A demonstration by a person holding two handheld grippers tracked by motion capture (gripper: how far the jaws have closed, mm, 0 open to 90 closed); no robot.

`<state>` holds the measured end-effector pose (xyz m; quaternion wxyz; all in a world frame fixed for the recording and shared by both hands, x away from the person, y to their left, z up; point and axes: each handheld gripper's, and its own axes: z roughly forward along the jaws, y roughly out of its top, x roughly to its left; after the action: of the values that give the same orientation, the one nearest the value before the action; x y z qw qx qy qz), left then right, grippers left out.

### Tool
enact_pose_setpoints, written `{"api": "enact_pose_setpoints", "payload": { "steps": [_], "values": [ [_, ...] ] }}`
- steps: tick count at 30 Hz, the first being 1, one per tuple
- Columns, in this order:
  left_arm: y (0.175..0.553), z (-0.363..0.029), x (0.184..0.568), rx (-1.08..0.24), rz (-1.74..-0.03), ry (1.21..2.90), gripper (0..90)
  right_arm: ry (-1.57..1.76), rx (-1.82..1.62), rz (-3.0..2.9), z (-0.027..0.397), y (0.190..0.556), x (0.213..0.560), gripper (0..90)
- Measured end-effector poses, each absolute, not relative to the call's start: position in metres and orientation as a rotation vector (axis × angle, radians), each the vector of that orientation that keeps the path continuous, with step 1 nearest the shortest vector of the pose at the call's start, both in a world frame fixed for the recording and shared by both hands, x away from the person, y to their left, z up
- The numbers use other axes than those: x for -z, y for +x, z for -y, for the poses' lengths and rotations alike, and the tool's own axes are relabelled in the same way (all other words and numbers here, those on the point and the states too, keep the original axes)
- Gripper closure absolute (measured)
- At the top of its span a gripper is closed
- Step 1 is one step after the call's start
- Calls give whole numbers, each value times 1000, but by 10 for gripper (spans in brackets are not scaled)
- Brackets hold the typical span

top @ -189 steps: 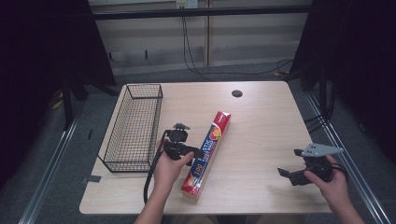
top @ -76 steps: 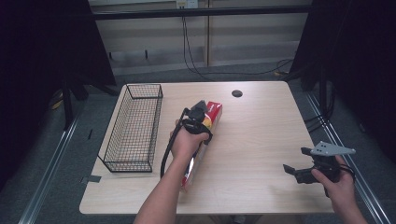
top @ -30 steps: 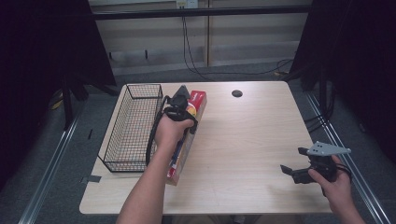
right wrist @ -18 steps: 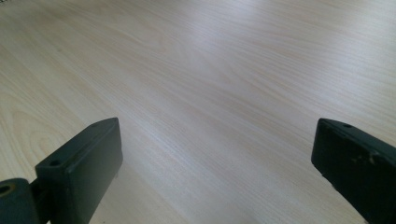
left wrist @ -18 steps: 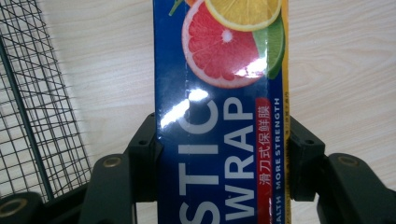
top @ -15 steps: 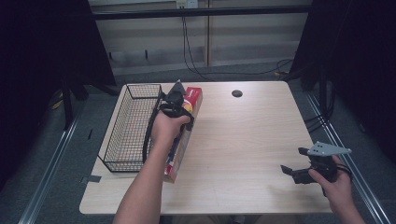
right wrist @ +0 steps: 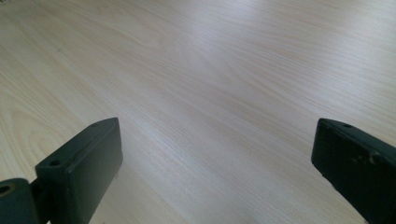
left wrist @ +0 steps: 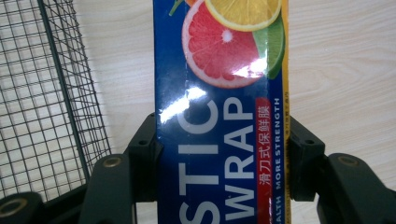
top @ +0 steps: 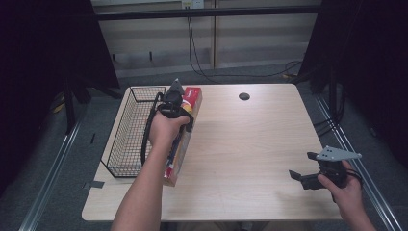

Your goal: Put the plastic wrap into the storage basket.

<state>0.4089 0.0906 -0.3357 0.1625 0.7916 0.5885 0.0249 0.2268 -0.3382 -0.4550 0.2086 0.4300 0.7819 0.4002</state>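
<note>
A long plastic wrap box [top: 182, 139], red and blue with citrus fruit printed on it, runs lengthwise beside the wire basket [top: 126, 139]. My left gripper [top: 174, 103] is shut on it near its far end. In the left gripper view both black jaws press the sides of the plastic wrap box [left wrist: 222, 116], and the wire basket [left wrist: 42, 93] stands to its left. At the table's near right corner my right gripper [top: 303, 177] is held open, and in the right gripper view its jaws stand wide apart over bare wood, my right gripper [right wrist: 219, 163] holding nothing.
The wooden table [top: 250, 139] has a small dark round hole cover [top: 244, 96] near its far edge. Dark curtains stand on both sides. Cables hang along the wall behind the table.
My left gripper has carried the box leftward and farther away, from the table's middle to right beside the basket. The right gripper has stayed where it was.
</note>
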Motion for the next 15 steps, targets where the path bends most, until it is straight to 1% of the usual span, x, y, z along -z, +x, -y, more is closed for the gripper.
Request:
{"api": "enact_pose_setpoints", "payload": {
  "steps": [15],
  "values": [
    [410,-106,330,-81,-1726,2235,430,1191,-1114,-2178,338,227,454,19]
  ]
}}
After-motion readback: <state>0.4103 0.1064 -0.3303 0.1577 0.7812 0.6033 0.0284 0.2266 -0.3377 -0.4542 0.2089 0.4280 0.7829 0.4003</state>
